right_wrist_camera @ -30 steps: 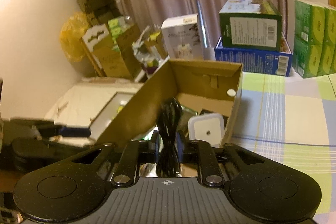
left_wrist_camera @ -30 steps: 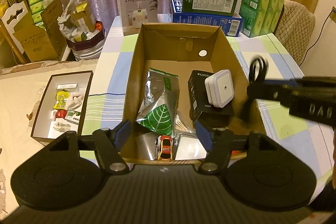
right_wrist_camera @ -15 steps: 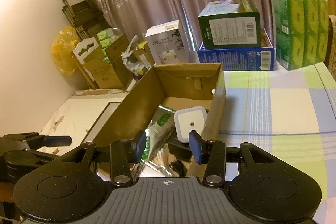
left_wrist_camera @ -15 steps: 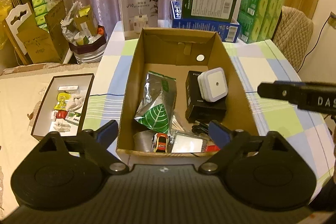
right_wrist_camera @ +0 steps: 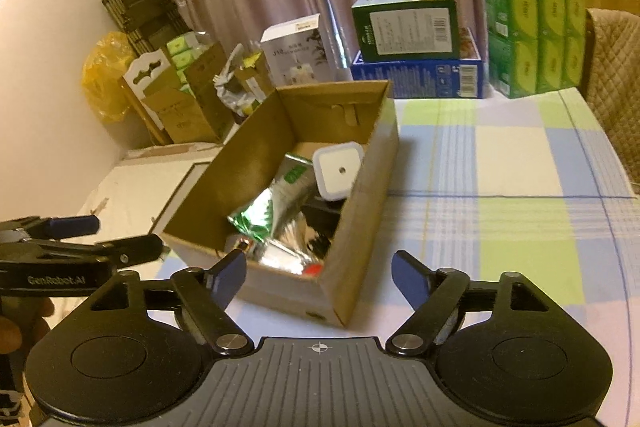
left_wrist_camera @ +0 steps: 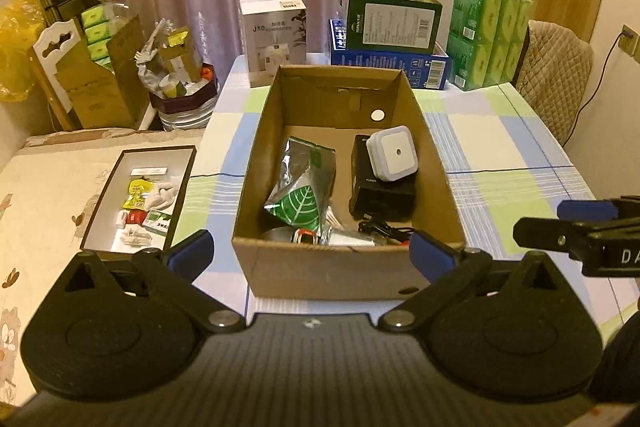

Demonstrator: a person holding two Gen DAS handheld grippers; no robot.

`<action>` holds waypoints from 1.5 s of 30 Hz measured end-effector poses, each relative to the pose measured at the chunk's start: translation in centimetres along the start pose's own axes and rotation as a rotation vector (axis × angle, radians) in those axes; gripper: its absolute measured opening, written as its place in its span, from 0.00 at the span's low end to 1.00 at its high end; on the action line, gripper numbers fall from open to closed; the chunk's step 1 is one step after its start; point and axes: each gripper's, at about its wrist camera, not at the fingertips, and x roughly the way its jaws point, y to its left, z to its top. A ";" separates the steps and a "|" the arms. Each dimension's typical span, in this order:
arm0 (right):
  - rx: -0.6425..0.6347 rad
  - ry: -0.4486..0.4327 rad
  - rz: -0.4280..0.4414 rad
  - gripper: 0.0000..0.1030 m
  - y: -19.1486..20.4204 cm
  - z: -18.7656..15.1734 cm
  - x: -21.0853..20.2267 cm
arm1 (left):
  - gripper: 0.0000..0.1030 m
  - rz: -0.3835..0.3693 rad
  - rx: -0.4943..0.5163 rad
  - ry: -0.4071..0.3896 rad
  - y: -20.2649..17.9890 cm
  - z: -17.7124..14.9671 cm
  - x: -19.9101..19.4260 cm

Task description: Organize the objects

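An open cardboard box (left_wrist_camera: 340, 267) (right_wrist_camera: 360, 235) stands on the checked tablecloth. Inside lie a silver-green leaf pouch (left_wrist_camera: 302, 193) (right_wrist_camera: 268, 211), a white square night light (left_wrist_camera: 393, 153) (right_wrist_camera: 337, 169) on a black box (left_wrist_camera: 380, 193), a toy car (left_wrist_camera: 303, 237) and a black cable (left_wrist_camera: 384, 227). My left gripper (left_wrist_camera: 311, 253) is open and empty in front of the box's near wall. My right gripper (right_wrist_camera: 319, 275) is open and empty, above the box's near right corner. It also shows at the right edge of the left wrist view.
A shallow tray (left_wrist_camera: 100, 203) of small packets lies left of the box. Product boxes (left_wrist_camera: 388, 23) and green tissue packs (left_wrist_camera: 490, 35) line the table's far edge. A quilted chair (left_wrist_camera: 556, 67) stands at the right. The tablecloth (right_wrist_camera: 520, 187) stretches right of the box.
The right gripper, shut on the black cable a second ago, has let it go into the box and opened. Both grippers have pulled back from the box, and the left one has opened wider.
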 end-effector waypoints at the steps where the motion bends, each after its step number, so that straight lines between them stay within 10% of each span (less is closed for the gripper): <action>1: 0.001 0.004 -0.008 0.77 0.0 -0.3 -0.4 | 0.99 -0.002 -0.005 0.002 -0.1 -0.3 -0.4; 45: 0.022 0.080 -0.098 0.81 0.1 -5.8 -4.5 | 0.99 -0.028 -0.044 0.078 -2.9 -6.3 -4.6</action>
